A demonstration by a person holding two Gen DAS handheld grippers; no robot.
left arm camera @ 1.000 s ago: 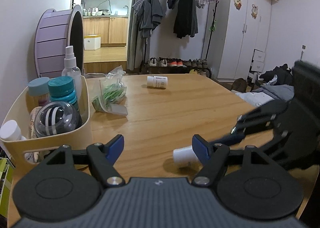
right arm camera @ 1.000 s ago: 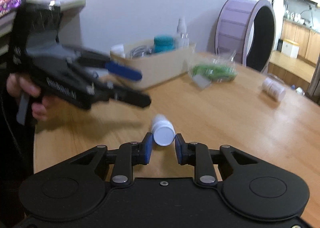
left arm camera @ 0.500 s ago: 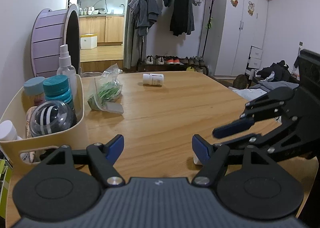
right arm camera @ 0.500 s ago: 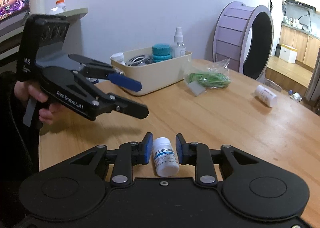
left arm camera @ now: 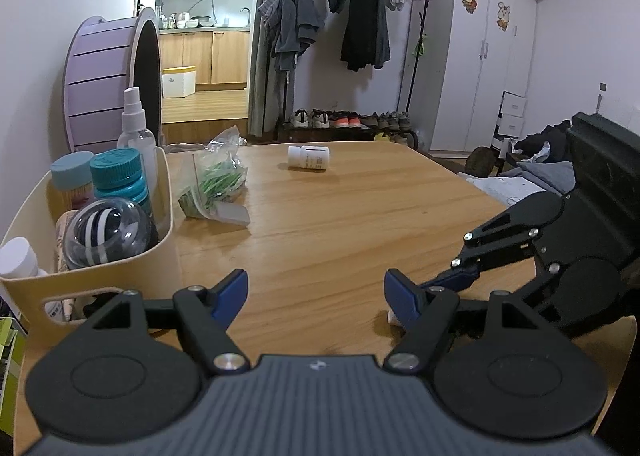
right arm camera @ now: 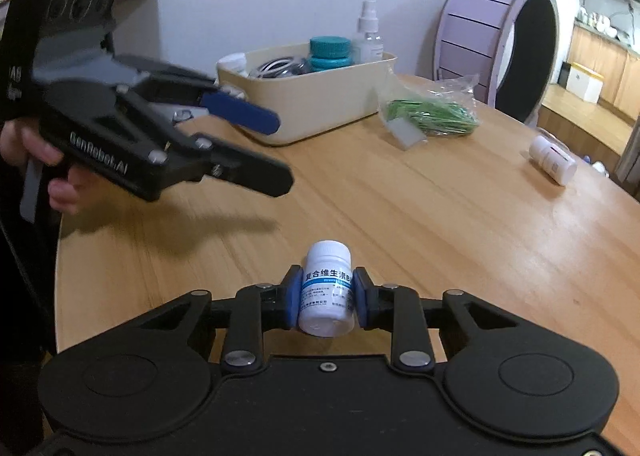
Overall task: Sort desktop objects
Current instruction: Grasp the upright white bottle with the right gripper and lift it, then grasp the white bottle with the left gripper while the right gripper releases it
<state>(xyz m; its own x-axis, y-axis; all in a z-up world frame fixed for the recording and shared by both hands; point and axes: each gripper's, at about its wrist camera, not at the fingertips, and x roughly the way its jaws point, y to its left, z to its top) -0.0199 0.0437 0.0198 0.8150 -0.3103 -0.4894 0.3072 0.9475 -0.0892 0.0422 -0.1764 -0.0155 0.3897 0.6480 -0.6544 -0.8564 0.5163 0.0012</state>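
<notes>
Fingers of the right gripper are clamped on a white pill bottle — blue pads press its labelled sides, cap pointing away from the camera, just above the table near its near edge. The left gripper hangs over the same edge with its jaws wide apart and nothing between them; a hand grips its handle. Along the table's left edge stands a cream bin holding a spray bottle, a teal-capped jar, a striped ball and other small containers. Just beside the bin lies a bag of green bits. A second white bottle lies on its side near the far edge, well apart from the rest.
</notes>
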